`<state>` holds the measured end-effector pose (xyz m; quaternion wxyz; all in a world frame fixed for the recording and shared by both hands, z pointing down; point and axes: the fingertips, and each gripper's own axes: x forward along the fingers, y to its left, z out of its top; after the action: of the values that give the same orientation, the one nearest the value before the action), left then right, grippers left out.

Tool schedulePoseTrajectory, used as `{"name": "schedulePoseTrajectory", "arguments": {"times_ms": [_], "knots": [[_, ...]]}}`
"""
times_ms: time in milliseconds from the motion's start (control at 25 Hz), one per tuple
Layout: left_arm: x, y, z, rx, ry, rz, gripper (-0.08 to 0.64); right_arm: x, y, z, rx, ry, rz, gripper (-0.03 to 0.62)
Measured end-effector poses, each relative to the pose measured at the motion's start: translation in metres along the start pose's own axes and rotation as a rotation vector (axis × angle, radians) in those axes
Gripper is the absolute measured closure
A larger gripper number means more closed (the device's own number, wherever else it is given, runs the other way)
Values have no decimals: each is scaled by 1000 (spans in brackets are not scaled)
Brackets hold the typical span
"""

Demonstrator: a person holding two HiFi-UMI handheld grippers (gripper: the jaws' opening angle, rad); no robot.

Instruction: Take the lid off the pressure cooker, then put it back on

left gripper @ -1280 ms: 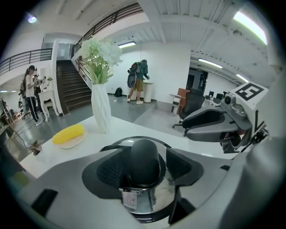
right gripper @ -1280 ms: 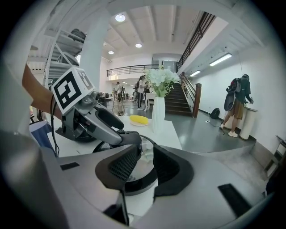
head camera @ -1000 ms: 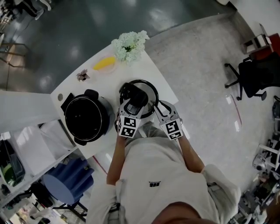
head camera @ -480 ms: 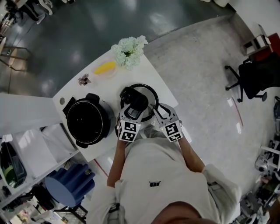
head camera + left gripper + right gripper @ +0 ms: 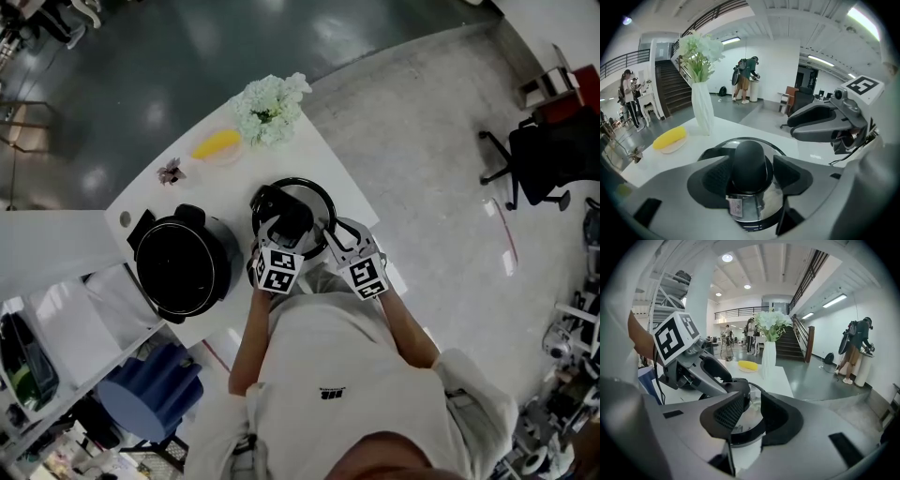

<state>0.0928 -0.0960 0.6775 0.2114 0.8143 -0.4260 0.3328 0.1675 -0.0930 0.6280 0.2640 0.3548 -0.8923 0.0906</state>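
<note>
The steel lid (image 5: 311,199) with a black rim lies on the white table (image 5: 347,183), to the right of the open black pressure cooker (image 5: 183,267). My left gripper (image 5: 289,223) reaches down over the lid's middle. In the left gripper view its pads flank the lid's black knob (image 5: 749,164) tightly, and the left gripper (image 5: 750,172) is shut on the knob. My right gripper (image 5: 336,234) is at the lid's near right edge. In the right gripper view the right gripper (image 5: 752,411) stands open, and the lid's rim (image 5: 746,432) shows through the gap between its jaws.
A white vase of pale flowers (image 5: 270,108) and a yellow item on a small plate (image 5: 216,143) stand at the table's far end. The table's right edge runs close past the lid. A blue bin (image 5: 150,389) and shelves are at the lower left, and an office chair (image 5: 544,159) at the right.
The left gripper has sunk a little over the lid's knob. The lid stays beside the cooker and the right gripper keeps its place at the rim.
</note>
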Motion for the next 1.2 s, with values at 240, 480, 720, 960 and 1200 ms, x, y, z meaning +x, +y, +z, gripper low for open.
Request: {"name": "schedulePoseTrajectory", "arguments": {"times_ms": [240, 480, 720, 960, 1200], "knots": [[23, 4, -7, -4, 53, -1, 243, 7, -3, -2, 12, 12, 3, 497], [41, 8, -17, -4, 104, -12, 225, 13, -6, -6, 25, 23, 1, 497], [43, 8, -17, 3, 100, -25, 225, 14, -5, -10, 39, 31, -2, 495], [43, 4, -16, 13, 100, -45, 272, 15, -3, -9, 43, 28, -1, 496], [43, 4, -17, 3, 117, -41, 273, 12, -1, -6, 36, 20, -5, 497]]}}
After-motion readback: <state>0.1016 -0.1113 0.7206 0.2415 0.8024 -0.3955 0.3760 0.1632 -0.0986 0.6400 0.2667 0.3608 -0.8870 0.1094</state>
